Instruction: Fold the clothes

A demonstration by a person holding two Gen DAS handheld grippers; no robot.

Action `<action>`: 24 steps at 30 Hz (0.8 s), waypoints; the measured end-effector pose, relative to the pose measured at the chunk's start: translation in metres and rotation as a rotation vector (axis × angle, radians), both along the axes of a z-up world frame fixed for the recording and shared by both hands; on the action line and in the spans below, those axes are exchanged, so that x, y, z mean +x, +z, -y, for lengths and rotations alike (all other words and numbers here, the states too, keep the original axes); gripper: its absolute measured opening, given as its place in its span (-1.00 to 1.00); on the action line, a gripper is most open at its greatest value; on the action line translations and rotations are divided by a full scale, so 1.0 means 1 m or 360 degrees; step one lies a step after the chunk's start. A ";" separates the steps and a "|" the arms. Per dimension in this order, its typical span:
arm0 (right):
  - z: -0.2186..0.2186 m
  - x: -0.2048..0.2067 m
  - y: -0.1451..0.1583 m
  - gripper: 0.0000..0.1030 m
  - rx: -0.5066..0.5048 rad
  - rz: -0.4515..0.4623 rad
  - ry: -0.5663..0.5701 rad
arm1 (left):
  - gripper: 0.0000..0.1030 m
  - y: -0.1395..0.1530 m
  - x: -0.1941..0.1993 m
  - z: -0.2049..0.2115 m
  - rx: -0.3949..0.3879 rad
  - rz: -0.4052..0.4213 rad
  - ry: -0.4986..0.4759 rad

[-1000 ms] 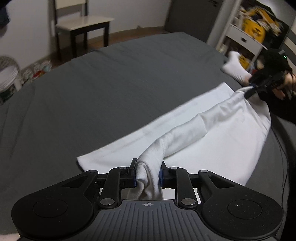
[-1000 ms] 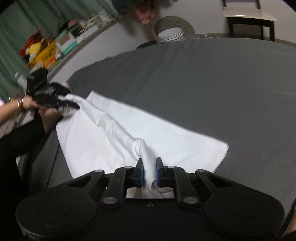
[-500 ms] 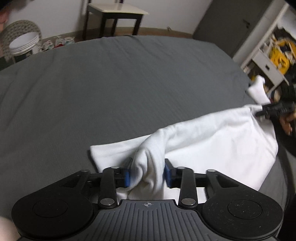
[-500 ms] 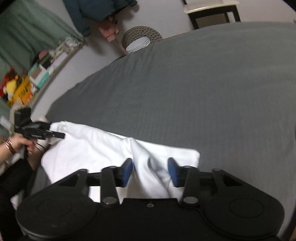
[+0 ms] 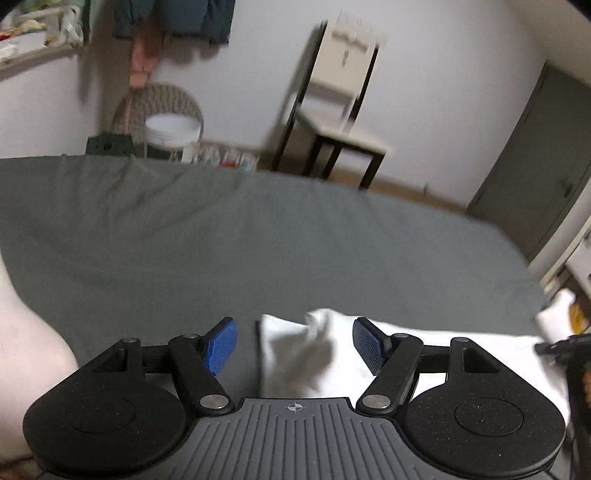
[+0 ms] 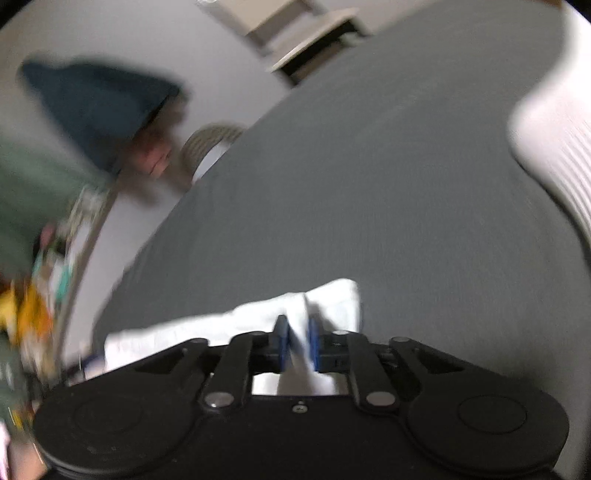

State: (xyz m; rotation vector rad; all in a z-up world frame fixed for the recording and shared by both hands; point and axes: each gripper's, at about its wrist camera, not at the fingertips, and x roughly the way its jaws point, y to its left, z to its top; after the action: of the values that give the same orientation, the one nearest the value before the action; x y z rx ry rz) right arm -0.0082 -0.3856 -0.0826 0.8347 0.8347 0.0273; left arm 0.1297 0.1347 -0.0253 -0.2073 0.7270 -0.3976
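You are working in a bedroom at home. A wide bed (image 5: 258,236) under a grey sheet fills the middle of both views. Beyond it, a dark-legged chair (image 5: 332,122) with a pale seat stands against the plain wall, next to a woven basket (image 5: 162,110). Clothes (image 5: 173,18) hang on the wall, and a grey door (image 5: 535,177) stands to the right.
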 end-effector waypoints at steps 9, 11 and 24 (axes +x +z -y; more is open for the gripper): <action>-0.074 -0.015 0.054 -0.05 -0.0851 0.0321 0.0133 | 0.36 -0.007 -0.016 0.019 0.0386 0.0109 -0.0043; -0.080 -0.008 0.049 -0.05 -0.0925 0.0311 0.0156 | 0.36 0.001 -0.011 0.017 0.0353 0.0189 -0.0022; -0.047 0.016 0.004 -0.67 -0.0585 0.0158 0.0030 | 0.37 -0.033 0.044 0.030 0.0421 0.0002 0.0103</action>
State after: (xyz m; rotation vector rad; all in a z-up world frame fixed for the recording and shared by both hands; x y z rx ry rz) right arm 0.0077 -0.3382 -0.0784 0.4756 0.7256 -0.0661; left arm 0.1742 0.1043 -0.0587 0.0191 0.7617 -0.2365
